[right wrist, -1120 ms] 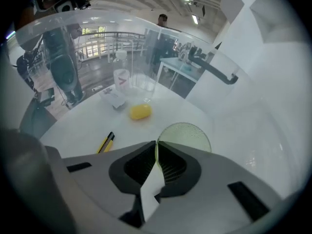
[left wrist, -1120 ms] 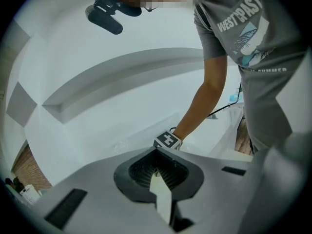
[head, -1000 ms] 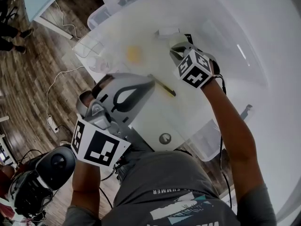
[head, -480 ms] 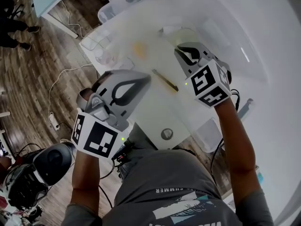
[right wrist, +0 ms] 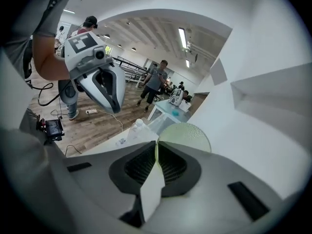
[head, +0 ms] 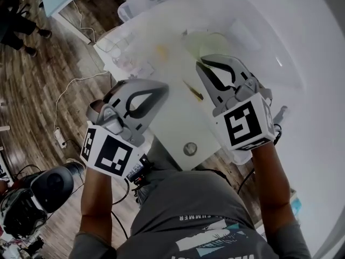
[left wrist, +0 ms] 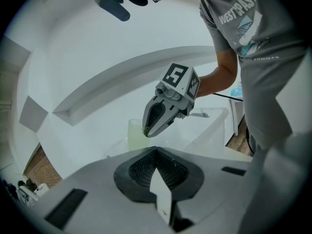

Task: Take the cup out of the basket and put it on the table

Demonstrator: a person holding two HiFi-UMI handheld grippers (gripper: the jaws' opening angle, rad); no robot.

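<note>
- The right gripper (head: 207,62) is pinching the pale green cup (right wrist: 187,133) by its rim. The thin wall sits right in the slit between the two pads, with the cup hanging off the tips above the white table (head: 178,124).
- The left gripper (left wrist: 155,151) has its jaws pressed together with nothing in them. It's parked off to the side, pointed roughly at the cup.
- The basket can't really be made out because the tabletop is washed out. Whether the cup is fully clear of it is anyone's guess.
- A rim pinch on a light cup will probably let it swing, so the person should go slow and keep the wrist steady on the way down.
- A bare patch is the best landing spot, away from the little yellowish stick (head: 192,89) and the clear bottle (right wrist: 138,126) near the table edge.
- The base should land flat before the jaws let go, since releasing on a tilt likely tips the cup over.
- The left gripper looks far enough out of the way, so it probably doesn't need to help.
</note>
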